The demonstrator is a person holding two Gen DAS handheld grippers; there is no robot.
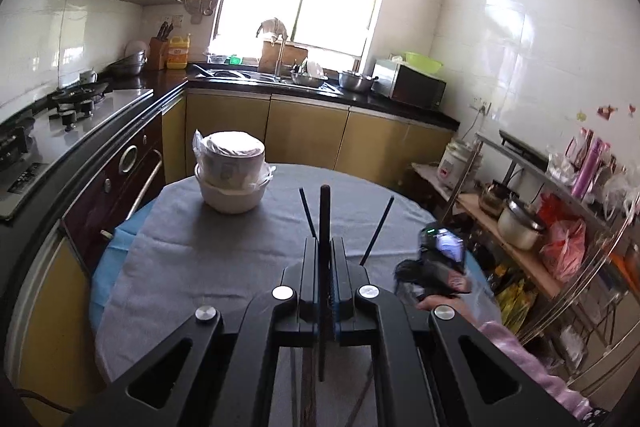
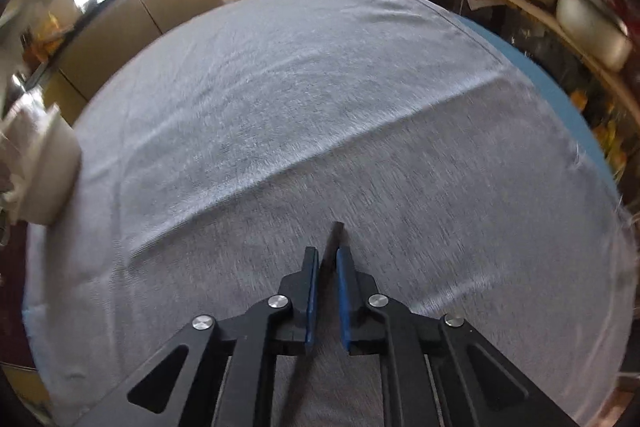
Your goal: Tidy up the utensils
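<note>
In the left wrist view my left gripper (image 1: 325,242) is shut on a bundle of dark chopsticks (image 1: 325,211). One thick stick stands straight ahead and two thinner ones splay out to either side. In the right wrist view my right gripper (image 2: 328,254) points down at the grey tablecloth (image 2: 320,87). Its blue pads (image 2: 344,279) are closed on a single dark chopstick (image 2: 335,237) whose tip pokes out just past them. The left wrist view also shows the right gripper (image 1: 440,259) low at the table's right, held by a hand in a pink sleeve.
Stacked white bowls in plastic wrap (image 1: 232,171) stand at the table's far left, also seen as the bowls (image 2: 44,163). A stove (image 1: 72,107) lies left, with a sink counter and a microwave (image 1: 412,87) behind. A rack with pots (image 1: 520,223) stands close on the right.
</note>
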